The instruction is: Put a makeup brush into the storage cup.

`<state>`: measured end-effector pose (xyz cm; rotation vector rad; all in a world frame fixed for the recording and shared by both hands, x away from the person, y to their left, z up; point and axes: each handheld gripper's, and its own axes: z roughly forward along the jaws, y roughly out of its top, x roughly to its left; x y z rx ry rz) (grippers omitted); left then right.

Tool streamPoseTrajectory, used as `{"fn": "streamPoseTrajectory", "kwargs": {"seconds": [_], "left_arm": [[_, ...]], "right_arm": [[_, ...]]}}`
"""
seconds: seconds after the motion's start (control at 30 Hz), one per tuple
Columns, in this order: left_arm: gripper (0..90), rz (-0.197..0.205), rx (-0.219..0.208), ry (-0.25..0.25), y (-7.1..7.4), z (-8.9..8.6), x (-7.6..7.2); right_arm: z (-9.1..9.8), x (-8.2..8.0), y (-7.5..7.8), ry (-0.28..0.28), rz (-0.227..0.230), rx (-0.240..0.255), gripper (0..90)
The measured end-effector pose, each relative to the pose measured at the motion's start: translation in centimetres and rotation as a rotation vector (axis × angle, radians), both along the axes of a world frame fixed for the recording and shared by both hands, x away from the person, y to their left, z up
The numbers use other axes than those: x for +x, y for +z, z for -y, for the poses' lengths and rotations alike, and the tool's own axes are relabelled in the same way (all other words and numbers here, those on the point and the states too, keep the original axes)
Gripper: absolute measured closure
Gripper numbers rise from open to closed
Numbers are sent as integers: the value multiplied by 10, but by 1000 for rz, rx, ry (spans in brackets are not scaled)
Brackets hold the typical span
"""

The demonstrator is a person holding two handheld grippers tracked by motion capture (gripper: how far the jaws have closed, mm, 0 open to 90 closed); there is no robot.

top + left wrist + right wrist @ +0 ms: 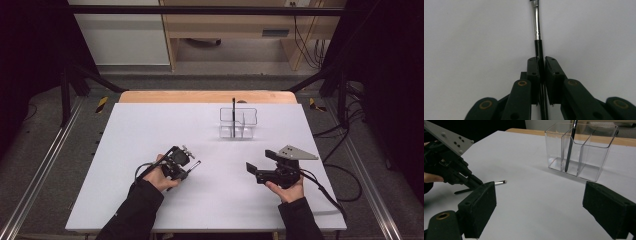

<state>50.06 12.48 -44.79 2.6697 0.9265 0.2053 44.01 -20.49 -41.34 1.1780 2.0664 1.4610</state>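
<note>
A thin brush [537, 25] with a black handle and a silver ferrule lies on the white table. My left gripper [541, 61] is shut on its handle, and the ferrule end sticks out past the jaws. In the high view this gripper [186, 169] sits left of centre with the brush [196, 163] pointing right. A clear divided box [238, 122] stands further back, with a second black brush [233, 111] upright in its left compartment. My right gripper [250, 167] rests low at the right, open and holding nothing. From its own view [539, 205] it faces the box [581, 150] and the left gripper [477, 182].
The white table [150, 130] has a wooden strip [207, 96] along its far edge. Metal rails run down both sides on the floor. Cables [345, 170] trail off the right edge. Bare table surface lies between the grippers and the box.
</note>
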Motion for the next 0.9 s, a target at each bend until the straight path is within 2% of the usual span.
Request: {"fn": "streamPoseTrajectory", "kwargs": {"seconds": [0.47, 0.63, 0.7, 0.8, 0.9], "left_arm": [[833, 13, 16, -14, 0, 2, -2], [833, 27, 19, -36, 1, 2, -4], [834, 42, 10, -38, 4, 1, -6], [834, 77, -25, -37, 10, -3, -12], [834, 92, -44, -34, 13, -4, -15]], "right_arm": [[0, 0, 0, 1, -2, 4, 122], [0, 0, 1, 0, -2, 8, 122], [0, 0, 1, 1, -2, 9, 123], [0, 0, 1, 2, -3, 10, 122], [0, 0, 1, 2, -3, 10, 123]]}}
